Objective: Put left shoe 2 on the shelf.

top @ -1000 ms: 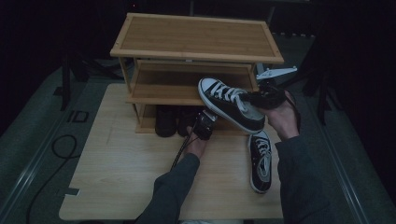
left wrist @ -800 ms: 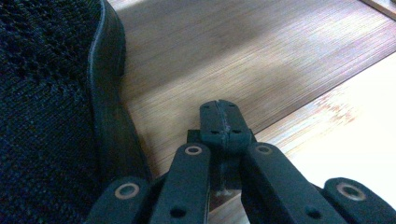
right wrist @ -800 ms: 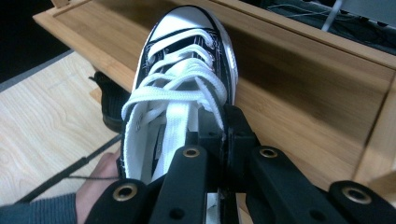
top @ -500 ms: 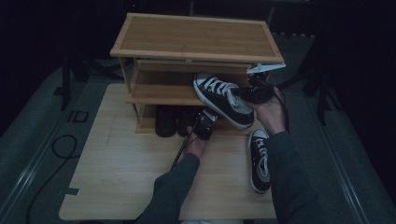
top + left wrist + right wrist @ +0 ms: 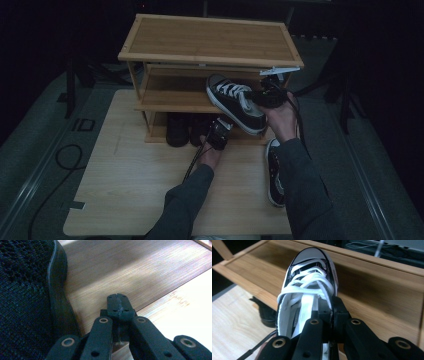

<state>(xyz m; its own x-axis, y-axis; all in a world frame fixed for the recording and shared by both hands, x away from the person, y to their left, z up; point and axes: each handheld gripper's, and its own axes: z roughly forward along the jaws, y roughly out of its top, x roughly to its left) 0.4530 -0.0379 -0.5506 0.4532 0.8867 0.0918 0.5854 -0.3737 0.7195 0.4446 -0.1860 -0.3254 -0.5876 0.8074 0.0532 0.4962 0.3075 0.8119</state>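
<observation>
**A:** Where is the shoe right now?

**B:** I have the black-and-white sneaker point(image 5: 235, 100) in the right gripper point(image 5: 267, 95). In the high view it hangs tilted at the front of the wooden shoe rack point(image 5: 210, 37), its toe pointing in over the middle shelf point(image 5: 170, 97) and its heel out toward my right hand point(image 5: 282, 117). In the right gripper view the toe cap aims at the shelf board and the white laces run down toward the jaws.

**A:** And the jaws on that side?

**B:** Clamped together on the sneaker's collar edge near the top of the laces. I can see the two black tips pressed against each other with the shoe's rim caught between them.

**A:** Is it resting on the shelf?

**B:** I cannot tell whether the sole touches the board; it looks raised at the heel end.

**A:** The left side?

**B:** My left gripper point(image 5: 218, 135) sits low at the rack's foot, just in front of the bottom shelf. In the left gripper view its jaws are fully closed, tip to tip, with nothing between them. A dark mesh shoe point(image 5: 25, 290) lies just beside them on the wood, close but not gripped.

**A:** Anything else on the surface point(image 5: 125, 190)?

**B:** A second black-and-white sneaker point(image 5: 274, 172) lies on it beside my right forearm, well apart from the rack's shelves. More dark shoes point(image 5: 177, 130) stand in the bottom level.
</observation>
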